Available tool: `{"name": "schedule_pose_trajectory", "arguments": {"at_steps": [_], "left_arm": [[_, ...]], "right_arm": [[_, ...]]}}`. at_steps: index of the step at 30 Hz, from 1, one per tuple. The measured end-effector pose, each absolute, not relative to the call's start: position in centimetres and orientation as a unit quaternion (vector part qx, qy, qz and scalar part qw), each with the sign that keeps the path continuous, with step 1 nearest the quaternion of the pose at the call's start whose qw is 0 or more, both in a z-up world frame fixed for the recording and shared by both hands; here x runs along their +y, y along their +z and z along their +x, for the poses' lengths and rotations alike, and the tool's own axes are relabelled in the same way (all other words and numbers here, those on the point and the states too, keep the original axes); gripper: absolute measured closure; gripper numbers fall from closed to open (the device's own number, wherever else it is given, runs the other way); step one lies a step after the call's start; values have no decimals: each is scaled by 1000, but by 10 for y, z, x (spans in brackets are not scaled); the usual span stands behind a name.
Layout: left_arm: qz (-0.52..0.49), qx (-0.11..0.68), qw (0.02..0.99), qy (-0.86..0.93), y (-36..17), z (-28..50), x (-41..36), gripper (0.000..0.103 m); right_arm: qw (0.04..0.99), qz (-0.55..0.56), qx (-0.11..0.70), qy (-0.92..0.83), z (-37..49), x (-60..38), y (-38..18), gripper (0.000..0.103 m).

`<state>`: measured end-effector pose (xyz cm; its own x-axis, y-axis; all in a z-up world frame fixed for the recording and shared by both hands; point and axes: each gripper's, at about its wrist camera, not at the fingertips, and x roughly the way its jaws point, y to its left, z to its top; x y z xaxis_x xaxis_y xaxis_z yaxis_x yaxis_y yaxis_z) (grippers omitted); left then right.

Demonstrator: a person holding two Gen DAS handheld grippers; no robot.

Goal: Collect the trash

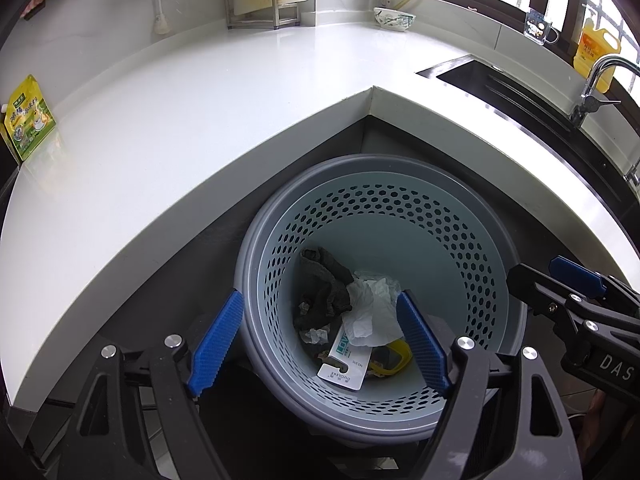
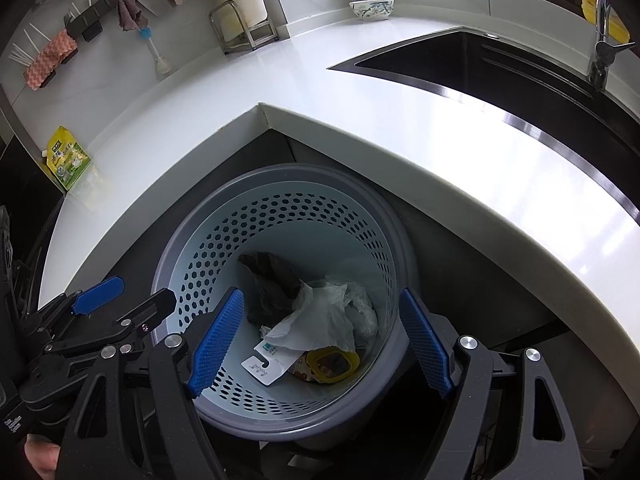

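Both grippers are being held wide apart and empty above a perforated waste basket (image 1: 460,240) tucked into the inner corner of a white kitchen countertop (image 1: 200,92). The left gripper (image 1: 320,340) is being poised over the basket's near rim, its blue pads (image 1: 218,338) spread with nothing between them; the right gripper (image 2: 322,338) is being held the same way, its jaws parted and bare, one blue pad (image 2: 426,342) hanging just outside the basket's rim. Each tool is being caught at the edge of the other's view.

Inside the pale blue basket, trash is being shown piled on the bottom: a dark grey crumpled cloth (image 2: 268,280), a white plastic bag (image 2: 324,316) lying partly over it, a white product card (image 2: 266,366) with a hanging hook cut-out, and a yellow-rimmed round piece (image 2: 332,364) beside the card.

On the countertop to the left, well apart from the basket, a yellow-green pouch (image 1: 30,118) is being seen standing near the edge. A patterned bowl (image 1: 394,19) is sitting at the back by the wall, a metal rack (image 1: 260,0) is standing nearby, and a dark sink (image 2: 500,68) with a chrome faucet (image 1: 596,84) is lying to the right
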<state>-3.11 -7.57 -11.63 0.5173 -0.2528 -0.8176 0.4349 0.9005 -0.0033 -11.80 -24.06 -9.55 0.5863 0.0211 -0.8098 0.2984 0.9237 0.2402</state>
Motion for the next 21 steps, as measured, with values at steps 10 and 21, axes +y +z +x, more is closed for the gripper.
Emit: {"name": "schedule_pose_trajectory", "arguments": {"at_steps": [10,21], "left_arm": [[98,448,867,-196,-116,-32,-74,18],[90,446,870,-188,-112,-31,-70,12]], "right_arm": [[872,178,448,-79,-118,-240,-96,27],[872,179,448,-79,-117,-240,-96,27]]}}
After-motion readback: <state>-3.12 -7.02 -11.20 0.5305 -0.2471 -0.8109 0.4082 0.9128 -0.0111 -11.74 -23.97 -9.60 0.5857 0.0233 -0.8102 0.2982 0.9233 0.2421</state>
